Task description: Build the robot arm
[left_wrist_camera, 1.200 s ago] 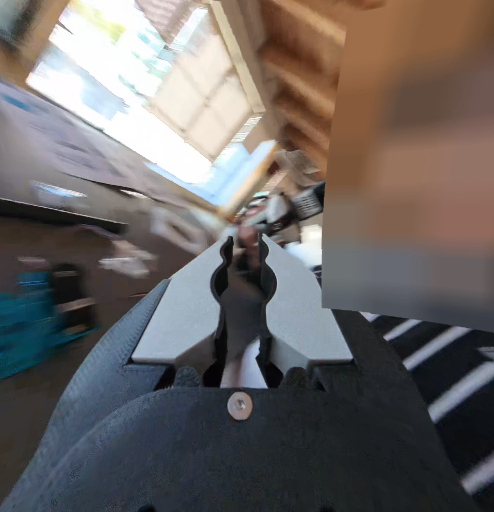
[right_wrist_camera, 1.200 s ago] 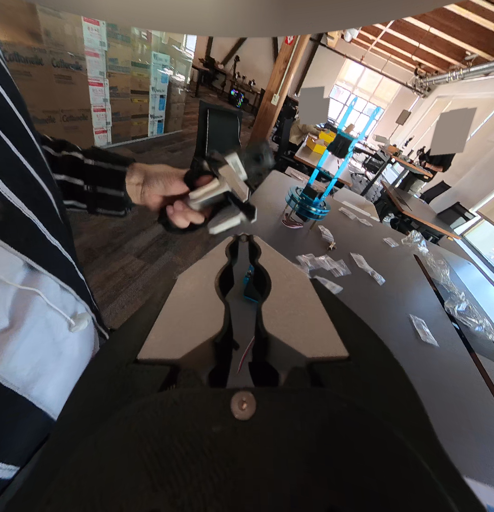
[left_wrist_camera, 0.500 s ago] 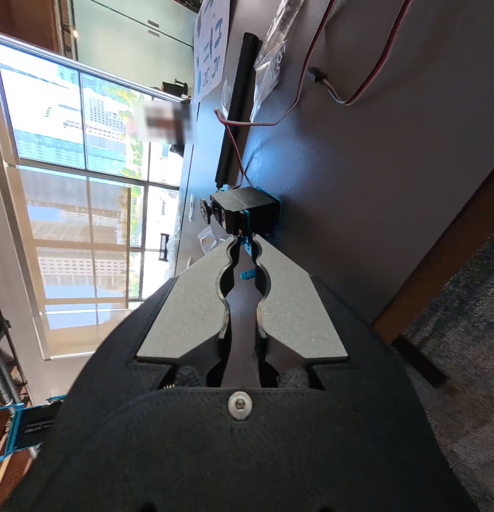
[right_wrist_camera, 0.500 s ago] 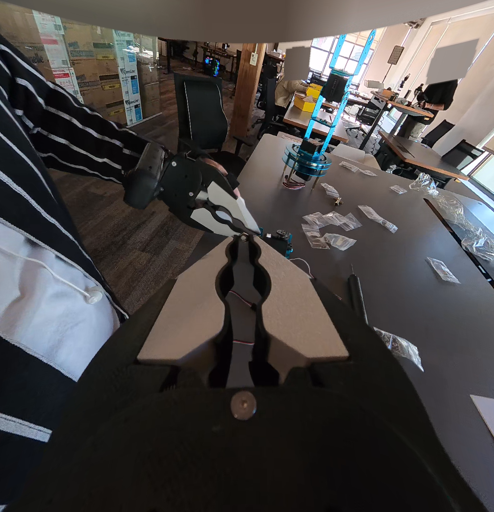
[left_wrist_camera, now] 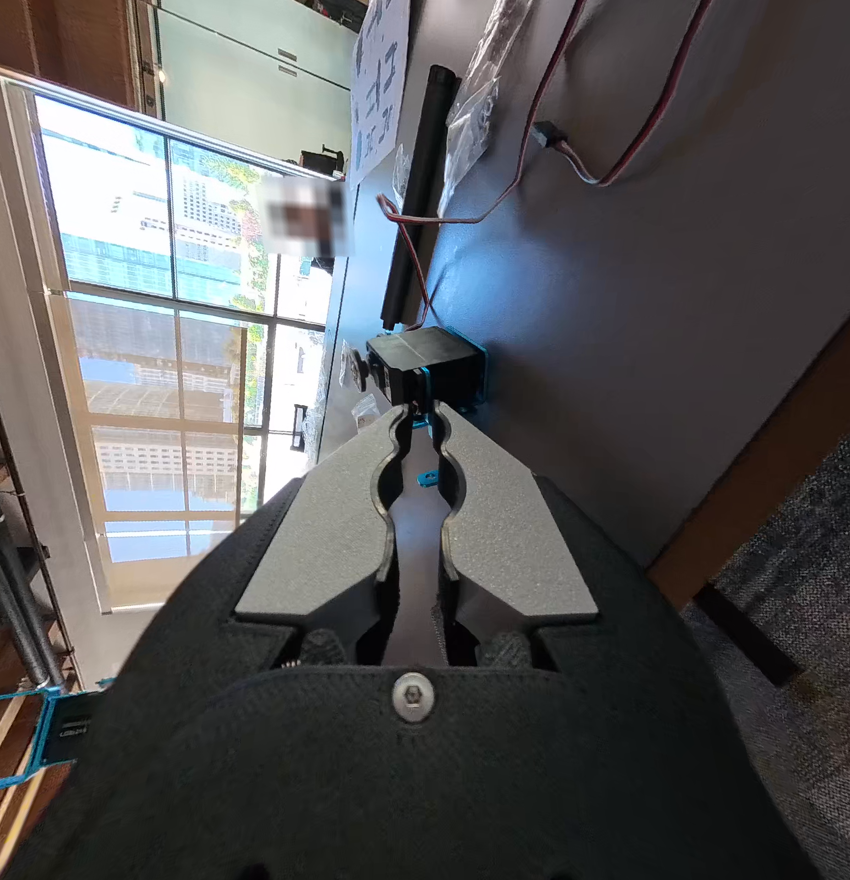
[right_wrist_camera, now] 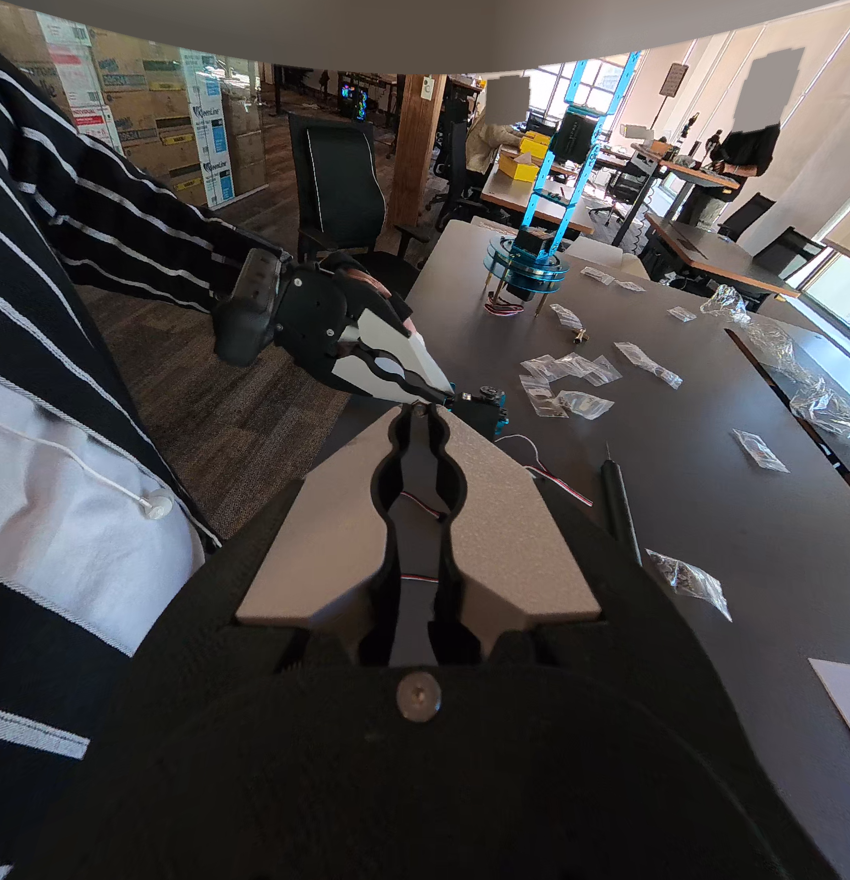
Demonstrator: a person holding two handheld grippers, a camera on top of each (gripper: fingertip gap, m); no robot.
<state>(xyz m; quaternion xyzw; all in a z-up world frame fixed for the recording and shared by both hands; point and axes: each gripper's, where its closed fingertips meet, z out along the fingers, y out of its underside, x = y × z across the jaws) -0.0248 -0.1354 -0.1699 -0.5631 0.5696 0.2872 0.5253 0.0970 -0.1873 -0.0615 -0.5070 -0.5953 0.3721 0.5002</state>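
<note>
Your left gripper [left_wrist_camera: 419, 413] has matte, grainy grey fingers with scalloped black inner edges, set in a coarse-textured black housing, and its jaws are pinched down to a narrow slot at the tips. There they close on a thin blue metal tab of the bracket [left_wrist_camera: 478, 381] that wraps a boxy black servo [left_wrist_camera: 420, 364]. The servo lies on the smooth dark grey worktop [left_wrist_camera: 651, 295] close to its wood-trimmed edge, a small round horn on its far end and a red, white and dark twisted lead [left_wrist_camera: 504, 205] curling away from it. A slim black screwdriver [left_wrist_camera: 416, 200] lies just beyond, beside a crinkled clear bag. In the right wrist view, the left gripper [right_wrist_camera: 442, 388] comes in from the side — white-faced fingers, tips right at the servo [right_wrist_camera: 485, 397]. Your right gripper [right_wrist_camera: 419, 413] hovers just short of that same spot, its tips nearly together with only a sliver of gap, clenched on nothing you can make out; the lead [right_wrist_camera: 420, 507] passes beneath its fingers. Farther along the worktop sit small clear plastic packets [right_wrist_camera: 568, 381] and a blue disc-based frame [right_wrist_camera: 528, 262].
</note>
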